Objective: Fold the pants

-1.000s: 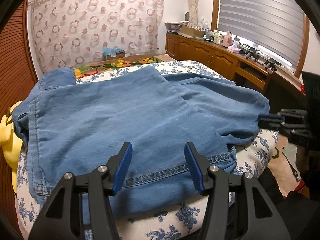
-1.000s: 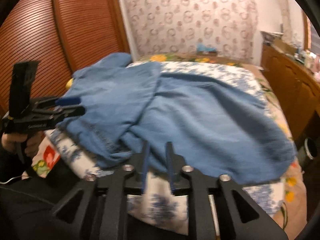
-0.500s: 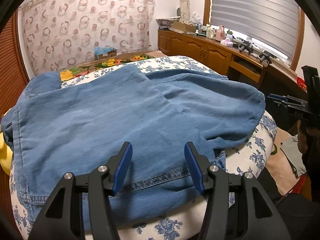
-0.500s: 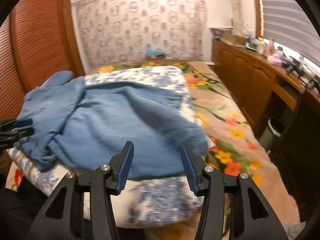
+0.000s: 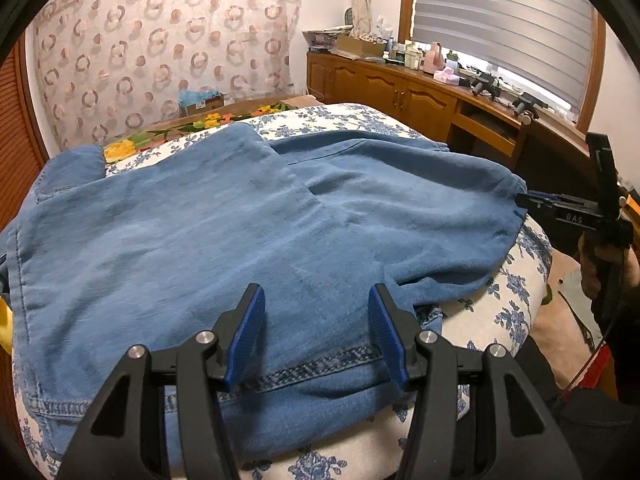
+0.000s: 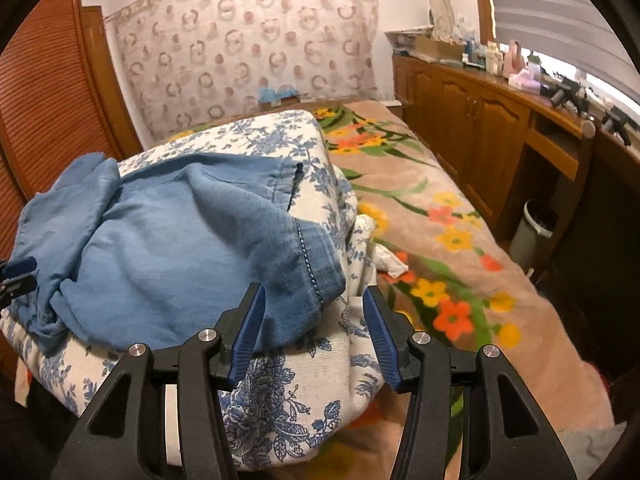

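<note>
- The blue denim pants lie spread over a white cushion with a blue flower print, which sits on a bed with a brown flowered blanket.
- In the left wrist view the left gripper hangs over the near stitched hem of the pants at 6 o'clock; its blue pads stand apart, with cloth below them but nothing pinched.
- In the same view the right gripper shows at 3 o'clock, just beside the far right edge of the pants, held by a hand.
- In the right wrist view the right gripper's jaws have just been opening; they now stand apart with nothing between them, and a hemmed pant leg end lies just ahead of the left pad.
- A wooden cabinet run stands at 2 o'clock, a patterned curtain at 12.
</note>
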`<state>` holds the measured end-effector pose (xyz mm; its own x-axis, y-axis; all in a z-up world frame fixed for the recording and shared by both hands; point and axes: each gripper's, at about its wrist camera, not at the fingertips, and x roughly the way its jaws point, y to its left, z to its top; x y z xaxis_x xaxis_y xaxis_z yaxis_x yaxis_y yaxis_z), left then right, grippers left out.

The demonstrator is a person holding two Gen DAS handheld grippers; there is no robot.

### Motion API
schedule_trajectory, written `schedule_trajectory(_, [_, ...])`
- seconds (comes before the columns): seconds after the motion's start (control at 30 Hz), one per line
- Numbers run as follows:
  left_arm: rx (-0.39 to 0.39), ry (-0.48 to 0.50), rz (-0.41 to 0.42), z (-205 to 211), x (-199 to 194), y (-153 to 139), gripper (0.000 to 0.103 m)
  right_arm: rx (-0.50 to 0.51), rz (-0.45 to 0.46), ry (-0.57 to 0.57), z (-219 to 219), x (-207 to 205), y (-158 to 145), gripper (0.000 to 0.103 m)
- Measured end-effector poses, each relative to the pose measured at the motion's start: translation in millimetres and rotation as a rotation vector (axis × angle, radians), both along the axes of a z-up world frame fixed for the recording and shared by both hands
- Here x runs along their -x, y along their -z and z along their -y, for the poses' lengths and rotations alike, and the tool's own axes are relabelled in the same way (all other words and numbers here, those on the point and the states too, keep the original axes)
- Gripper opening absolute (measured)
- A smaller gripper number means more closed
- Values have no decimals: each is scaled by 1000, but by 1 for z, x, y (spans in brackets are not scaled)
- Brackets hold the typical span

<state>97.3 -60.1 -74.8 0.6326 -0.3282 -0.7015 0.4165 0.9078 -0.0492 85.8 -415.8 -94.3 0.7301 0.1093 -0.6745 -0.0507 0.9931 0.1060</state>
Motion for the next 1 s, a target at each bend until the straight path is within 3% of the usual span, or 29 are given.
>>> schedule_trajectory(0.37, [9,11,-5,7,-6,0,54,0,1,-15,-5,-5,1,51])
schedule_trajectory(0.63, [9,11,-3,7,-6,0,54,18,12,-7,-6,-8,1,39])
schedule_trajectory(0.8, [16,2,1,9,-6,-2,54,10,33,-26,-7,-7,-1,18])
schedule_trajectory(1.0, [29,-12,6,3,-5,-6,54,4,83,-42,-12,-3,-17,15])
